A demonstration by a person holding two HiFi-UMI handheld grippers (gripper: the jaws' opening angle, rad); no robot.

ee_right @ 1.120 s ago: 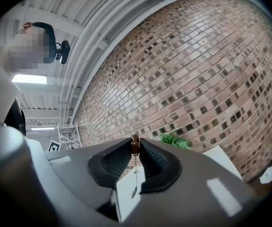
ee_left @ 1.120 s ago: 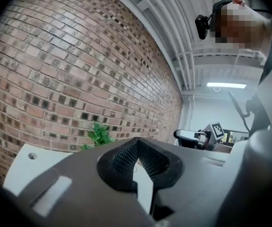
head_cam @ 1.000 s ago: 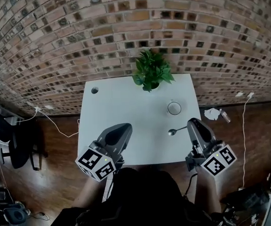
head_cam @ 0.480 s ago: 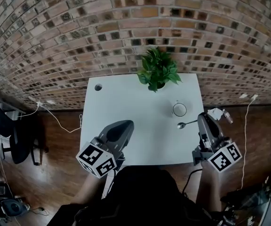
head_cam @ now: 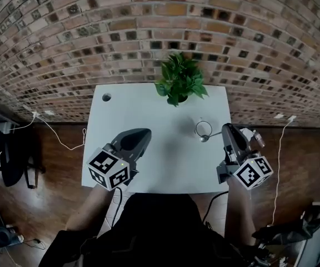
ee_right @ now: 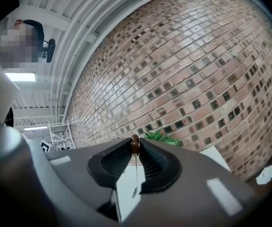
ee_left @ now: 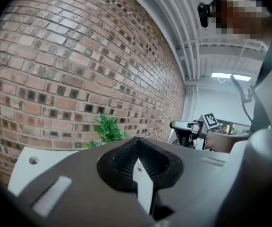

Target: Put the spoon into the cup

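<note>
Tabletop (head_cam: 160, 127): white, rectangular, set against a brick wall (head_cam: 93, 32); a small round hole (head_cam: 106, 97) near its far left corner.

Plant (head_cam: 179, 82): green and leafy, at the middle of the far edge.

Cup (head_cam: 197, 128): white, upright, on the right part of the tabletop, nearer than the plant and to its right. Nothing shows inside it.

Spoon (head_cam: 204, 139): metal, gripped by the handle. Its bowl lies at the near side of the cup's rim in the head view, outside the cup; whether it touches the rim cannot be told. In the right gripper view the spoon (ee_right: 135, 144) shows end-on at the jaw tips.

Right gripper (head_cam: 225, 131): at the right edge of the tabletop, pointing toward the cup; jaws closed on the spoon handle, with only a narrow gap between them.

Left gripper (head_cam: 143, 133): over the left half of the tabletop, well apart from the cup; jaws together, nothing between them (ee_left: 137, 143).

Floor (head_cam: 49, 149): dark wood; white cables (head_cam: 60, 141) run beside the tabletop on the left.
</note>
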